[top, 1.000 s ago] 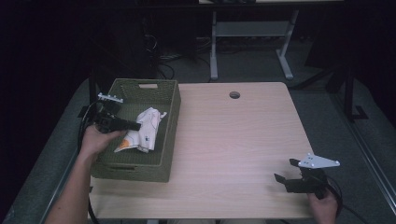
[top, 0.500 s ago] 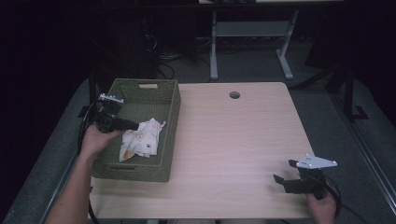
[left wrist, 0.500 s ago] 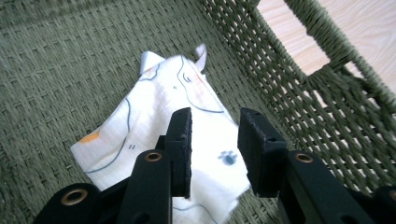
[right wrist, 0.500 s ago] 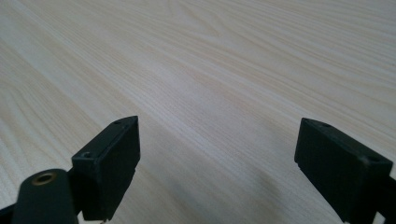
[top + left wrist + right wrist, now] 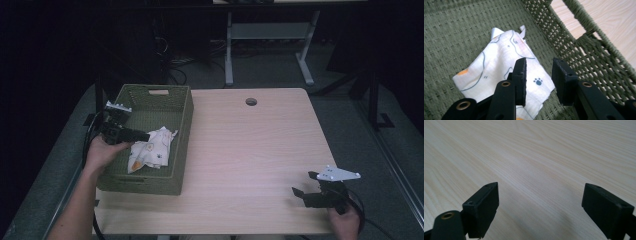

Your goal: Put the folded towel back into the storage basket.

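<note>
Pale wood table (image 5: 250, 160), dark room behind, desk legs and cables at the far side.

Item 1: basket (image 5: 182, 120), olive woven, at the table's left half, handle slot in its far wall. Its weave and side wall appear close up in the left gripper view (image 5: 579, 45).

Item 2: cloth (image 5: 150, 152), white with orange patches, line drawings and a paw print; crumpled, lying on the basket floor toward the near right corner. In the left gripper view it lies spread flat below the jaws (image 5: 499, 67).

Item 3: left gripper (image 5: 142, 136), held over the basket's left side, tips pointing at the cloth. In its own view (image 5: 538, 80) the jaws stand a modest gap apart, nothing between them; the cloth is under them, not pinched. Whether the tips touch the fabric cannot be told.

Item 4: right gripper (image 5: 299, 192), near the table's front right corner, well apart from the basket. In its own view (image 5: 540, 212) the jaws stand wide apart over bare wood, holding nothing.

Step in hand, as judged: cloth placed in basket, left jaws free of it; release appears complete.

Next move, as judged: lift the left gripper straight up, clear of the basket's side wall, without snagging the fabric. Right gripper idle; no action called for.
</note>
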